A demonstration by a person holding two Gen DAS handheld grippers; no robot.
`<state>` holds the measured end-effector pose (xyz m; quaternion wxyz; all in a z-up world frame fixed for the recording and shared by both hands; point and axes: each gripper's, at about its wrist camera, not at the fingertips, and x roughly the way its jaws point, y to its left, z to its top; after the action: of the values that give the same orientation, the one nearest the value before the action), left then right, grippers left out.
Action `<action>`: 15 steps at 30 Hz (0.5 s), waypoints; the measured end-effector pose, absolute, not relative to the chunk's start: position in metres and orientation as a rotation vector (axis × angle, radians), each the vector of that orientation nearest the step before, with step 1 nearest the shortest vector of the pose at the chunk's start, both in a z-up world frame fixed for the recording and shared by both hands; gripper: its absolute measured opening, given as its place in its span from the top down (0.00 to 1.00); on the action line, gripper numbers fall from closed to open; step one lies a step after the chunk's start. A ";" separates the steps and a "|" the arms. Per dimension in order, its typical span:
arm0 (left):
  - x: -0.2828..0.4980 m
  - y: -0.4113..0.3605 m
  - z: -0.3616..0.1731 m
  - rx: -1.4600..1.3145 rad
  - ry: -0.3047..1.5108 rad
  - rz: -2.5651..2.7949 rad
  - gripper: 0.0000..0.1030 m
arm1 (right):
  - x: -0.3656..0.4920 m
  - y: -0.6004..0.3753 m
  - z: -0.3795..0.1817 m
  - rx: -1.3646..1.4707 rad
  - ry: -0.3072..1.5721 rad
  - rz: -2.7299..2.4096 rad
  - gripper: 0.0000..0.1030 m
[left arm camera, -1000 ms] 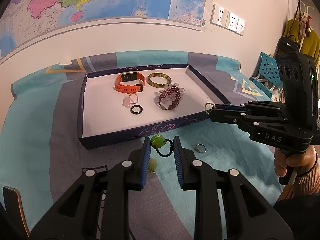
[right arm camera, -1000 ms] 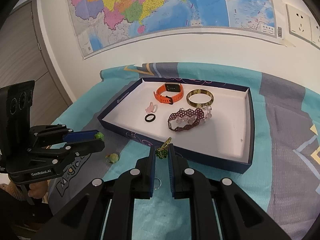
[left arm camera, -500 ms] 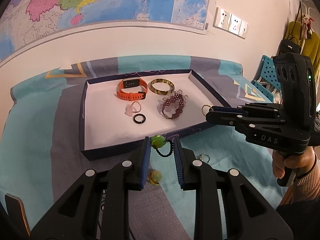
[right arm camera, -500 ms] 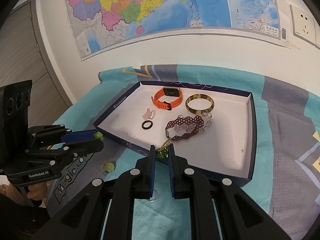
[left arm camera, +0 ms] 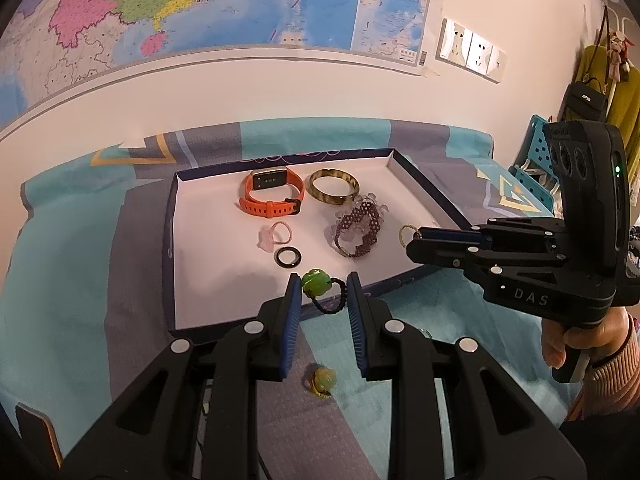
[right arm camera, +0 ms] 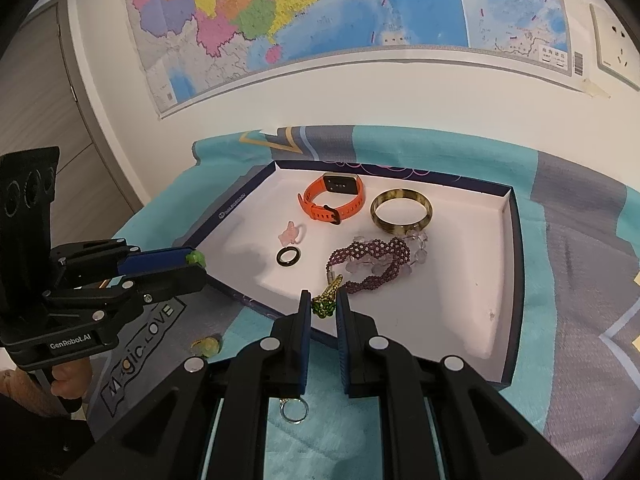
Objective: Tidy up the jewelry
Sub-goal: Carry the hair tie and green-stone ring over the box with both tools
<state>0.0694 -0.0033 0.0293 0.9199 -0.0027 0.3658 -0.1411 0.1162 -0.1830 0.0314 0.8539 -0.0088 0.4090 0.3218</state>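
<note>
A dark blue tray (left arm camera: pixel 169 240) with a white floor lies on the bedspread. My left gripper (left arm camera: pixel 320 286) is shut on a green bead ring with a black cord (left arm camera: pixel 317 282), hanging over the tray's near edge. My right gripper (right arm camera: pixel 323 301) is shut on a small green and gold beaded ring (right arm camera: pixel 323 306), also at the near rim (right arm camera: pixel 280 314). In the tray lie an orange watch (right arm camera: pixel 334 200), a mottled bangle (right arm camera: pixel 401 211), a purple beaded bracelet (right arm camera: pixel 370 264), a pink ring (right arm camera: pixel 291 234) and a black ring (right arm camera: pixel 288 257).
On the cloth in front of the tray lie a yellow-green bead ring (left arm camera: pixel 321 378) and a thin silver ring (right arm camera: pixel 294 409). A person's hand (left arm camera: pixel 568 332) grips the right tool's handle. A wall with a map stands right behind the bed.
Both grippers have moved forward with their rings, from over the cloth to the tray's near edge. Their jaws have kept the same grip.
</note>
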 end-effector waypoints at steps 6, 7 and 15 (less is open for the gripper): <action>0.079 -0.005 0.028 -0.002 0.757 -0.281 0.77 | 0.121 -0.180 0.029 -0.018 0.868 0.676 0.90; 0.081 -0.005 0.027 -0.002 0.760 -0.278 0.77 | 0.122 -0.180 0.029 -0.021 0.869 0.674 0.90; 0.093 -0.007 0.022 0.015 0.777 -0.267 0.77 | 0.128 -0.177 0.025 -0.021 0.879 0.671 0.90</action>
<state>0.0925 -0.0073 0.0215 0.9168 0.0073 0.3775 -0.1299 0.1281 -0.1774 0.0252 0.8509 -0.0102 0.4176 0.3185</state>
